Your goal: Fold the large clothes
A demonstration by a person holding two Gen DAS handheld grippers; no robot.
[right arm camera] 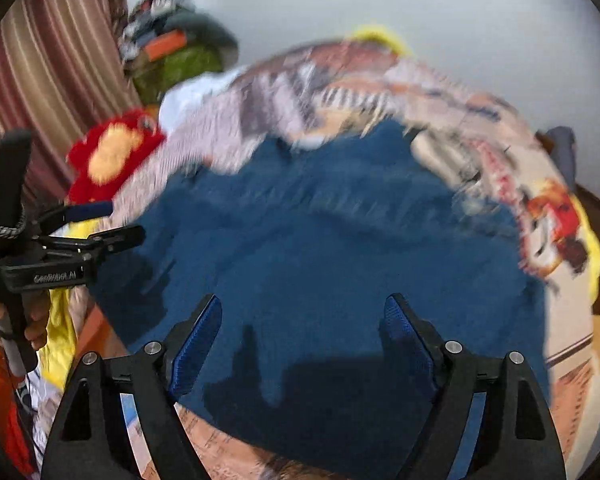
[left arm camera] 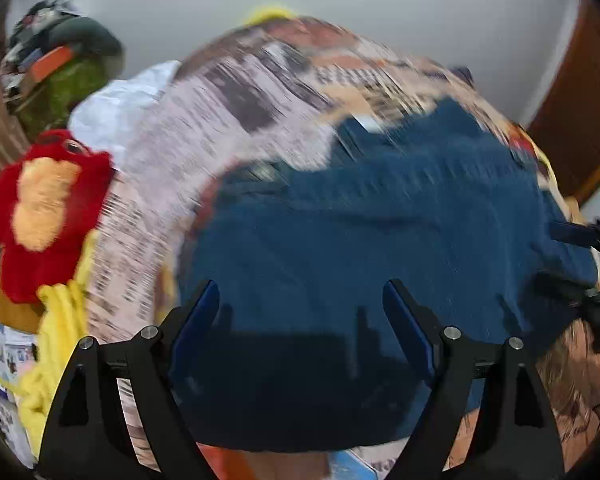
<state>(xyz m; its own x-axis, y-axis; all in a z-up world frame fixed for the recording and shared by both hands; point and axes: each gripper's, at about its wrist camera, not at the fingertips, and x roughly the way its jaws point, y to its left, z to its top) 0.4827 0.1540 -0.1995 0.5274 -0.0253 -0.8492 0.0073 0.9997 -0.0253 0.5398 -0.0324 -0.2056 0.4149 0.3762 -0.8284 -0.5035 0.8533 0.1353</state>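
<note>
**Claws hovering released over a blue garment**

I am holding the left claw (left arm camera: 300, 300) and right claw (right arm camera: 302, 316) spread wide, gripping nothing. Both are hanging above the blue garment (right arm camera: 320, 220), which is lying flat on the patterned bedspread (left arm camera: 188, 128). Everything is looking blurred.

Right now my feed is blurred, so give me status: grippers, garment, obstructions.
Left gripper open, empty. Right gripper open, empty. Blue garment lies spread on the printed bedcover. Red plush toy sits at the edge, off the cloth.
</note>
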